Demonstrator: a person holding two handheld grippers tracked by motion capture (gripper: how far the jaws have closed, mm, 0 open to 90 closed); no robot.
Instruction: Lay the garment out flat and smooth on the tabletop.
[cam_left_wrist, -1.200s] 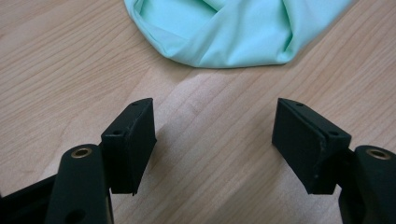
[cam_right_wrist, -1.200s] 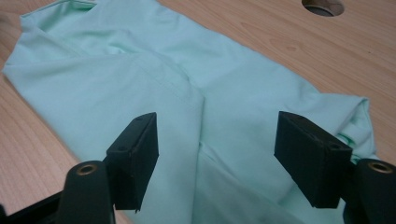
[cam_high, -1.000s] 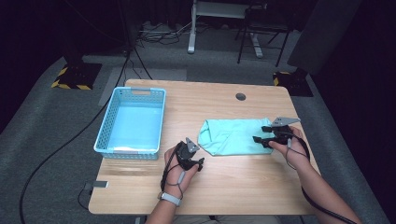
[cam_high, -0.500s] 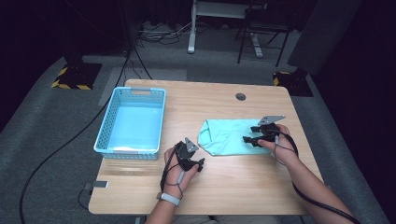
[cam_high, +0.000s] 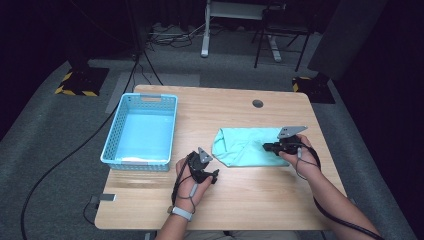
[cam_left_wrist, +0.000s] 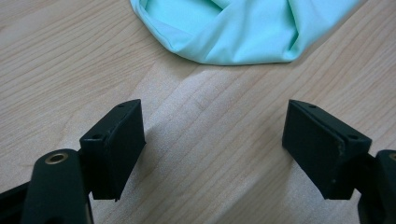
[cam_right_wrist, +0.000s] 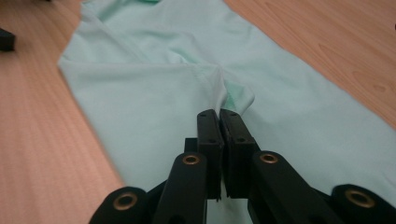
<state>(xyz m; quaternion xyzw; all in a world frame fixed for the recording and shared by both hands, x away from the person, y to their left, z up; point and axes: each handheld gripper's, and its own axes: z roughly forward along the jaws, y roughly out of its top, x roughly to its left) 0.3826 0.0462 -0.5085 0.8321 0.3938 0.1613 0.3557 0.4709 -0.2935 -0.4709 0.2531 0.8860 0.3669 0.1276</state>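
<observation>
Nearest the person, the left gripper (cam_high: 204, 167) is resting low over the bare wooden table (cam_high: 240, 200) near the front edge, its jaws standing wide apart with nothing between them; in the left gripper view they are framing only wood grain, with the rounded edge of the mint-green cloth (cam_left_wrist: 233, 32) lying just beyond their tips and not touching them. A little farther in, the right gripper (cam_high: 270, 146) is lying over the right part of that cloth (cam_high: 245, 147), its jaws having just been closing; in the right gripper view they are pressing together on a small raised fold of the fabric (cam_right_wrist: 224, 93), which is puckering up at their tips while the rest of the cloth is spreading flat on the table. The cloth is sitting right of the table's middle, between the two grippers. Farther left, well apart from it, a light blue basket (cam_high: 112, 150) is standing on the table's left side. Beyond, a small round grommet (cam_high: 257, 103) is sitting near the far edge.
</observation>
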